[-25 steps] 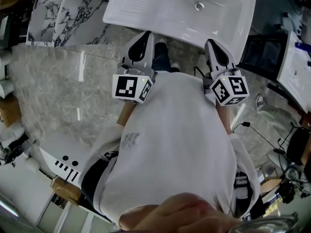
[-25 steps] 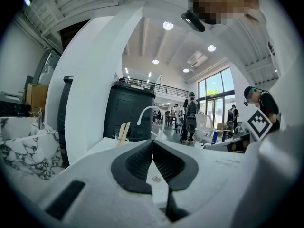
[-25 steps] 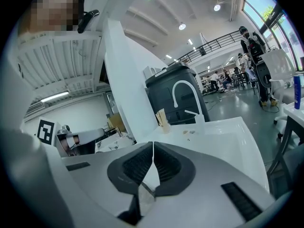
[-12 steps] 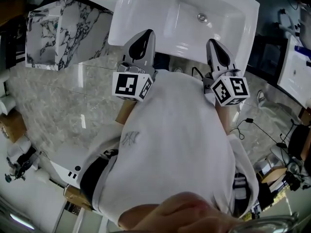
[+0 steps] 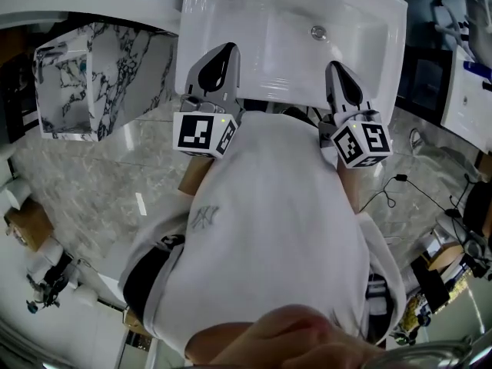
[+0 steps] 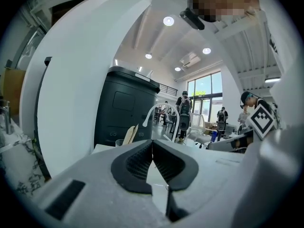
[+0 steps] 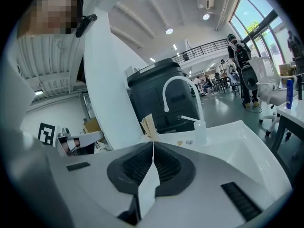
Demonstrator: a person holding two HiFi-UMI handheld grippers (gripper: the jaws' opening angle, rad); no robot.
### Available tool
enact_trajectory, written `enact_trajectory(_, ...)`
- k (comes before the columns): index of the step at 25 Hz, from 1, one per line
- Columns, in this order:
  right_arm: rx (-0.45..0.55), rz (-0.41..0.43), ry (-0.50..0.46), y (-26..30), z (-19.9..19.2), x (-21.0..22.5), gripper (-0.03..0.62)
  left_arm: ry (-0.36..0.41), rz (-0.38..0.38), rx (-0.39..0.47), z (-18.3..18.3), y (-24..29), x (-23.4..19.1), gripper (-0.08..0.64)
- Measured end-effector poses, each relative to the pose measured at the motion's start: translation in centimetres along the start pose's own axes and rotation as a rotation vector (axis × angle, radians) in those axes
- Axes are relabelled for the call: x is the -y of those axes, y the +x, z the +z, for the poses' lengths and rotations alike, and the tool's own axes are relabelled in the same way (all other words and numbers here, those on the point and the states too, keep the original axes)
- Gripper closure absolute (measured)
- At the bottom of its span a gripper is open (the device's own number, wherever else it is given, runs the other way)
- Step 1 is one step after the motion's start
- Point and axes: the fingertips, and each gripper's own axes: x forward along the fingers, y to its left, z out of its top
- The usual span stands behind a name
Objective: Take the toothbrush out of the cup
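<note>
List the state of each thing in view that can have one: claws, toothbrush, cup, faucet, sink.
Left claw: shut, empty.
Right claw: shut, empty.
Toothbrush: in the cup, leaning.
Cup: upright, holding the toothbrush.
Faucet: off, no water running.
Sink: basin empty.

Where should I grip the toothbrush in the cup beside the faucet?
Grip the toothbrush by the tan end sticking up above the cup, coming from above with the right gripper opened: it stands nearly upright, and the cup hides the rest.
</note>
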Motion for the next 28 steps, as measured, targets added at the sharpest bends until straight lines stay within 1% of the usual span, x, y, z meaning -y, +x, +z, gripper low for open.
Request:
enact_trajectory(6,-0.001,-0.026,0.021,0.1,-0.3,0.0,0.577,0.0,-0.031,-0.02,-0.3,1.2,-0.3,0.545)
enact_trajectory(13,-0.006,-0.025,0.03,-0.4,0.0,1.4,0.577,0.005,-0.048,-0.024,-0.3,2.2,1.3,0.545)
enact_trajectory(19,-0.011,0.002,0.023,-1.1,0.9,3.1,0.577,0.005,-0.014,0.004,0.7,2.7,2.6,0.545)
enact_trajectory(28,-0.007,0.039,0.02,-0.7,1.6,4.0,0.577,0.056,0.031,0.056,3.0,3.8,2.5,0.545)
